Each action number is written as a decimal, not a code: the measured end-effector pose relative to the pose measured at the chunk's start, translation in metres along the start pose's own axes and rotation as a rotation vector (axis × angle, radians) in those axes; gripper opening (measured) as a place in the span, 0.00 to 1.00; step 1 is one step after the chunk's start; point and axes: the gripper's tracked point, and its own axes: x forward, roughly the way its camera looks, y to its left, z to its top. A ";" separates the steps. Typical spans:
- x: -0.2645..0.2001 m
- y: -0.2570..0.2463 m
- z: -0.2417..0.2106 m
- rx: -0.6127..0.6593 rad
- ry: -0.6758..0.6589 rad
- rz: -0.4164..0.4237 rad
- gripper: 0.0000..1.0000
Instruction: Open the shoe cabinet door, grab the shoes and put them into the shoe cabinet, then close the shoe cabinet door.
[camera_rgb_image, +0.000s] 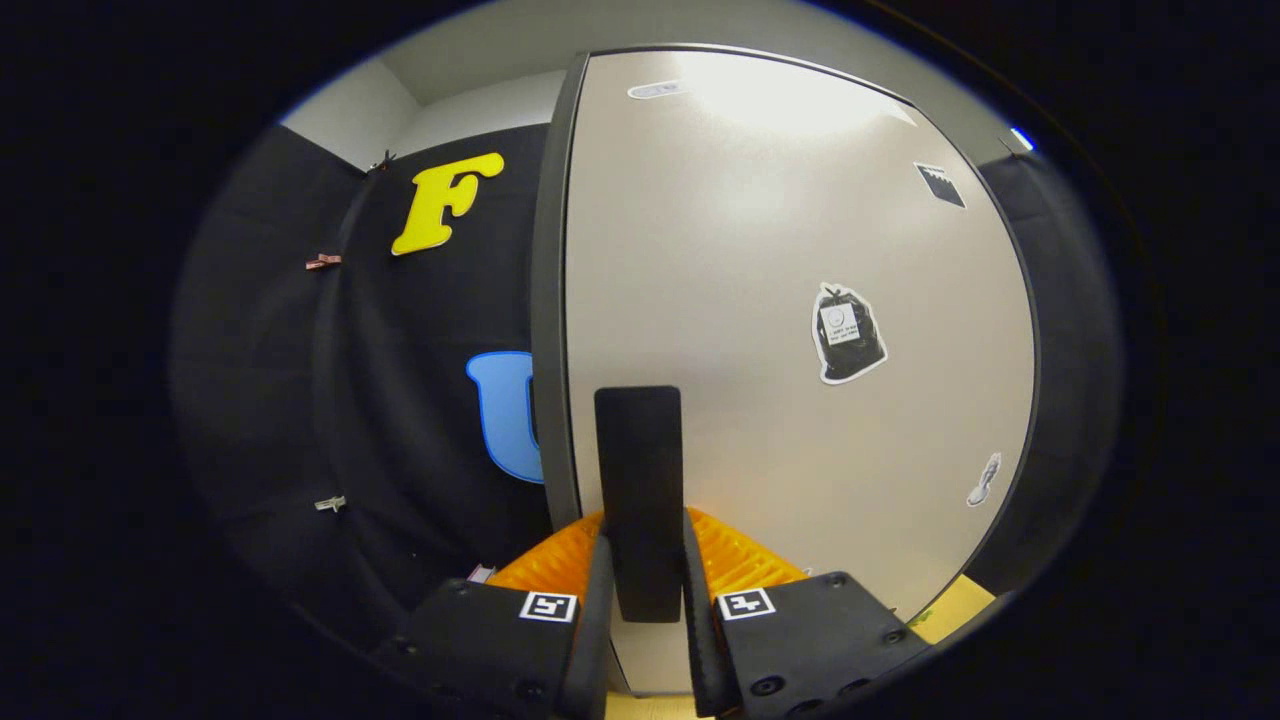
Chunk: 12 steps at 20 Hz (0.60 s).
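The shoe cabinet door (780, 250) is a pale beige panel with a dark frame and stands right in front of me. Its flat black upright handle (638, 450) sits near the door's left edge (548, 300). My gripper (645, 530) is shut on this handle. One finger presses each side of the handle's lower half. The top of the handle rises above the fingertips.
The booth's black cloth wall (400, 400) hangs to the left of the door, with small clips on it. The door carries a black bag-shaped sticker (848, 333) and a few smaller ones. A strip of yellowish floor (960, 605) shows below the door's right corner.
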 end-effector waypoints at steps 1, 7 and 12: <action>-0.002 0.003 -0.002 -0.003 0.015 0.010 0.30; -0.044 0.009 0.008 0.001 0.043 0.115 0.23; -0.095 -0.007 0.014 0.009 0.062 0.195 0.23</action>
